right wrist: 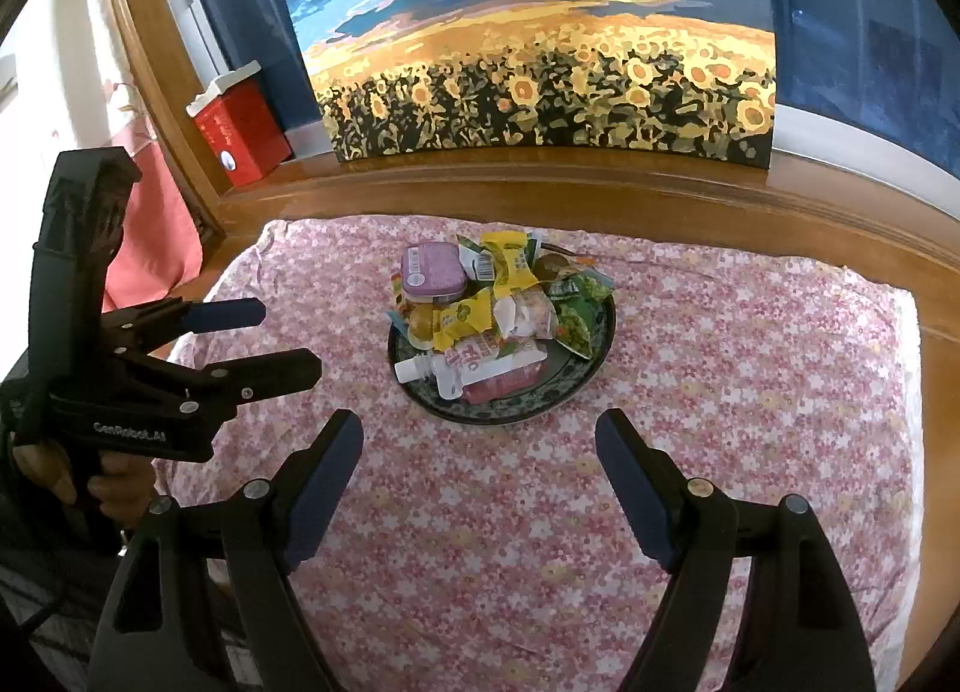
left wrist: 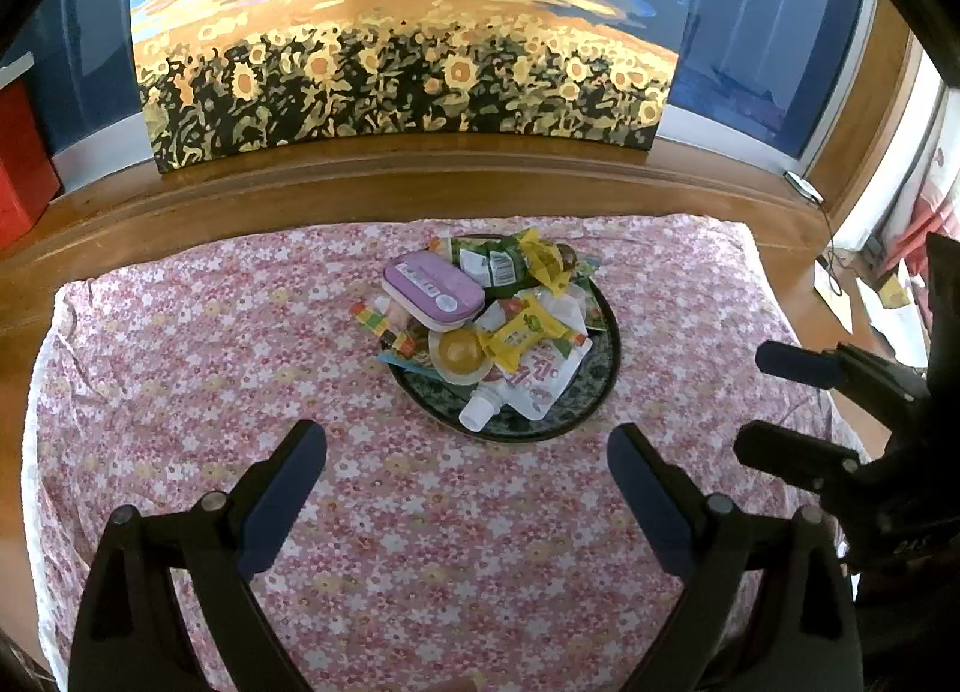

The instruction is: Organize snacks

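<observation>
Only my right camera shows the red box on the ledge. My left gripper and right gripper are both wide apart, holding nothing. The snacks are piled on the dark plate mid-cloth. The pouch lies flat, cap pointing left.

Left gripper body reads "GenRobot.AI".
</observation>
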A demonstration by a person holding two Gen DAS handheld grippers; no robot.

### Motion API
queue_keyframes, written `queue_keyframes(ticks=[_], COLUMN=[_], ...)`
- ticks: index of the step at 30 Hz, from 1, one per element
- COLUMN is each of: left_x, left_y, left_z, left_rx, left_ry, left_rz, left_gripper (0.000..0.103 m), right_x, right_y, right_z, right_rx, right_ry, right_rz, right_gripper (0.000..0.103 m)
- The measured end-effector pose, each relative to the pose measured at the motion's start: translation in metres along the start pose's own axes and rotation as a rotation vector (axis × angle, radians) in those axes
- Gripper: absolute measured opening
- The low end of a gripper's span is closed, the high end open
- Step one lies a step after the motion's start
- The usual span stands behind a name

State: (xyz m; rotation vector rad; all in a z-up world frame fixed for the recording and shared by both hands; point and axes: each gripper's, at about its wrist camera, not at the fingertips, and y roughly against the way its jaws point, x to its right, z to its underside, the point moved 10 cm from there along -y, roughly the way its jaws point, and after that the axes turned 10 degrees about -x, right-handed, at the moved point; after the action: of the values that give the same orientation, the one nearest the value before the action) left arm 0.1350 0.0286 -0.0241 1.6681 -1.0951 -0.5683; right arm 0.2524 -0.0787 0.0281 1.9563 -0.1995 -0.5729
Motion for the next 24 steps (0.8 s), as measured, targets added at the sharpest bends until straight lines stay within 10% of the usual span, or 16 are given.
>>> queue_keyframes(ticks=[24], left_x=[-0.0018], left_y=[-0.0036], left_z=[0.0010], left_rx=[-0.008], left_ry=[0.005], left_rz=[0.002], left_gripper=[0.097], right_x=[0.0008], right_y=[-0.0050], right_z=[0.0011], right_rx=[-0.025], right_ry=[0.002], right_rz=[-0.006], right_gripper=[0.082])
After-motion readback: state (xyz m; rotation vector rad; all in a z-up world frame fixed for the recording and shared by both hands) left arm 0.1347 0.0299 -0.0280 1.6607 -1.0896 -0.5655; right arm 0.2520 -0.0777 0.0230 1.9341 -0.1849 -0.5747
